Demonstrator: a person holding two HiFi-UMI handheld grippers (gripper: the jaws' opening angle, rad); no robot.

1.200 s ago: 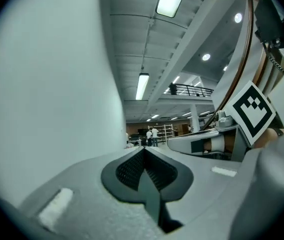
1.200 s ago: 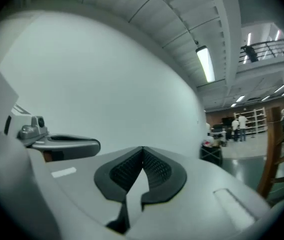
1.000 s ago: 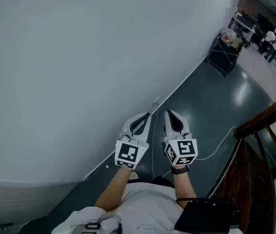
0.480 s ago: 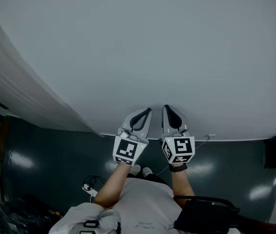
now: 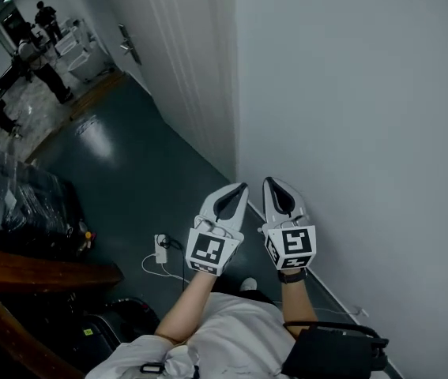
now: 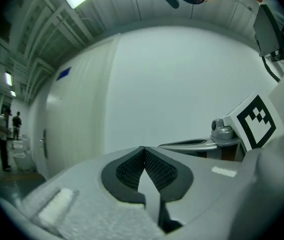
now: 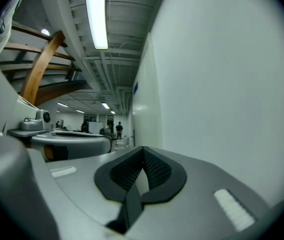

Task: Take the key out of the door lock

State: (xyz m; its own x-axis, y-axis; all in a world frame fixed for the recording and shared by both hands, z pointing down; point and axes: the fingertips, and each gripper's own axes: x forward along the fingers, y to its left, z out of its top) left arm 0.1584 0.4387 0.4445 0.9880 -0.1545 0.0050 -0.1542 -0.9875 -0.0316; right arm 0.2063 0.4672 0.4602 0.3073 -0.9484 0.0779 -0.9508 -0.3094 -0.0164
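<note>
Both grippers are held side by side in front of me, pointing level along a white wall (image 5: 350,93). My left gripper (image 5: 242,186) is shut with nothing between its pads, as the left gripper view (image 6: 143,149) confirms. My right gripper (image 5: 269,181) is likewise shut and empty (image 7: 143,149). A white door (image 5: 172,46) with a lever handle (image 5: 129,44) stands further down the corridor, well beyond both grippers. The handle (image 6: 43,143) also shows small in the left gripper view. No key can be made out at this distance.
Dark teal floor (image 5: 129,180) runs along the wall. A power strip with cable (image 5: 160,249) lies near my feet. Black wrapped bundles (image 5: 18,204) and a wooden railing (image 5: 42,271) are on the left. People (image 5: 38,54) stand far down the hall.
The whole view has swung round from a blank wall to look along the corridor, bringing the door into sight. Both grippers stayed shut, side by side, and turned with me.
</note>
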